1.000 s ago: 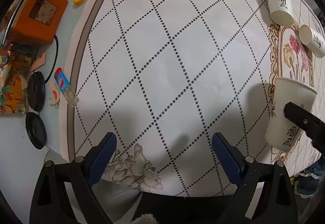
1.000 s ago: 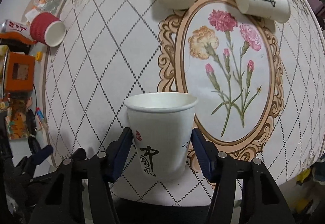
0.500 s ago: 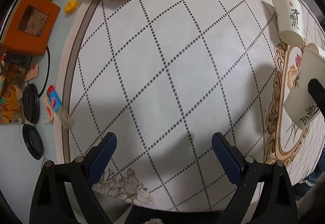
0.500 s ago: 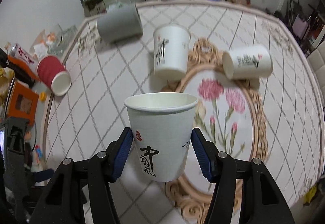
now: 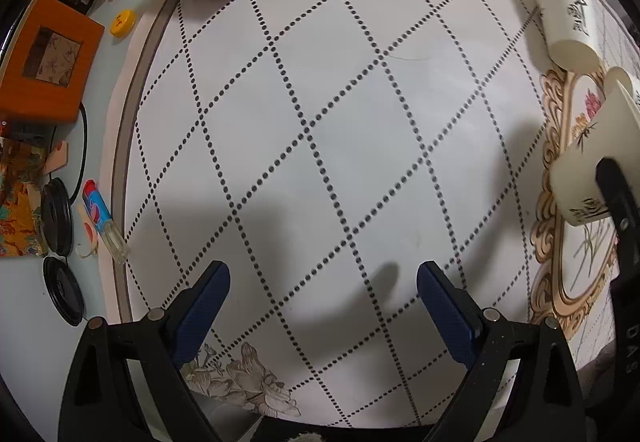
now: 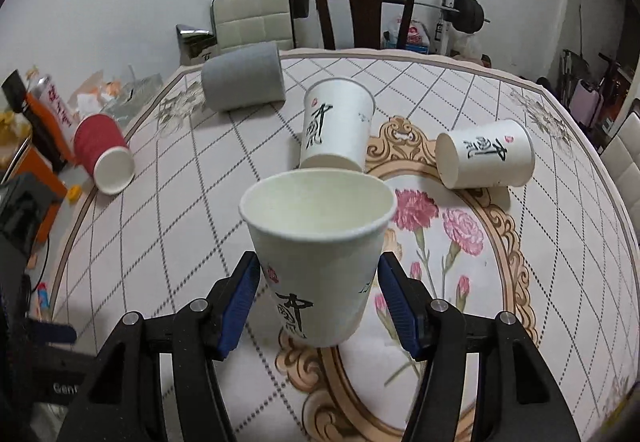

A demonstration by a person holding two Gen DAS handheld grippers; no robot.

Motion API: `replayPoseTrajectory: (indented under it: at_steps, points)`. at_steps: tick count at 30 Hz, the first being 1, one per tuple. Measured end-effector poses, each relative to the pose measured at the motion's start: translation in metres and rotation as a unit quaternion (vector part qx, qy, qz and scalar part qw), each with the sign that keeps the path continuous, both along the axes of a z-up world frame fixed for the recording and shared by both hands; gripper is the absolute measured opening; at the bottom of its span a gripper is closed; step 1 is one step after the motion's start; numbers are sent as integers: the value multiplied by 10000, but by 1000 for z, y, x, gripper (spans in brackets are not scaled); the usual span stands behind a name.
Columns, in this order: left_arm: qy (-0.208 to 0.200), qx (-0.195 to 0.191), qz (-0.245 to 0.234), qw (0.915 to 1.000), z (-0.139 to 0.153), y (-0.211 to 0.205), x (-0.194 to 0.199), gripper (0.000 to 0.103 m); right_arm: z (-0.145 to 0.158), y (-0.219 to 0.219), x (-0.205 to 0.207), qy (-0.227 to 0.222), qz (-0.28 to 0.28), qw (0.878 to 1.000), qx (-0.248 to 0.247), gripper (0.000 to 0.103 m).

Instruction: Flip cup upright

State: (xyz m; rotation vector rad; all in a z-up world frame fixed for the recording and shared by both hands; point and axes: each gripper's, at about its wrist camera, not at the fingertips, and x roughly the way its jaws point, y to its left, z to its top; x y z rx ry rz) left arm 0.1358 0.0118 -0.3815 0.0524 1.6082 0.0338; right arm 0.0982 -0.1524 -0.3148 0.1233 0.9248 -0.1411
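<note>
Right wrist view shows the right gripper (image 6: 318,302) squeezing a white paper cup (image 6: 318,246) between its two blue pads (image 6: 242,302). The cup sits right in front of the gripper, up in the air above the table (image 6: 168,242). Its open mouth points up and tips a little away, so its long way is nearly straight up. The left gripper (image 5: 322,306) is spread wide, holding nothing, far off to the side.

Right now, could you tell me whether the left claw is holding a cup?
No, the left claw is open over the tablecloth with nothing between its fingers.
</note>
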Motion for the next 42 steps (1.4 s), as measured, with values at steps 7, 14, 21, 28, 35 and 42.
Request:
replayPoseTrajectory:
  at_steps: [7,14,21,28,35,42]
  points:
    - [-219,39,-178,9996,23,3,-38,95,-6,-3,-21,583,-85,9981,184,68]
    - [-718,120,-407,9965,66,2,-71,95,22,-3,-47,706,-147,9974,-92,89]
    - [-1497,89,-698,9862,150,-9,-89,95,95,-11,-86,616,-577,9951,-512,102]
    - [-2067,-47,-860,9746,223,-6,-114,95,177,-17,-127,511,-903,9929,-590,103]
    - [-2505,-98,-753,9651,280,-5,-138,95,245,-17,-162,259,-848,9946,-547,103]
    - [-2815,-170,-643,9572,320,-5,-168,95,288,-17,-194,65,-673,9964,-508,103]
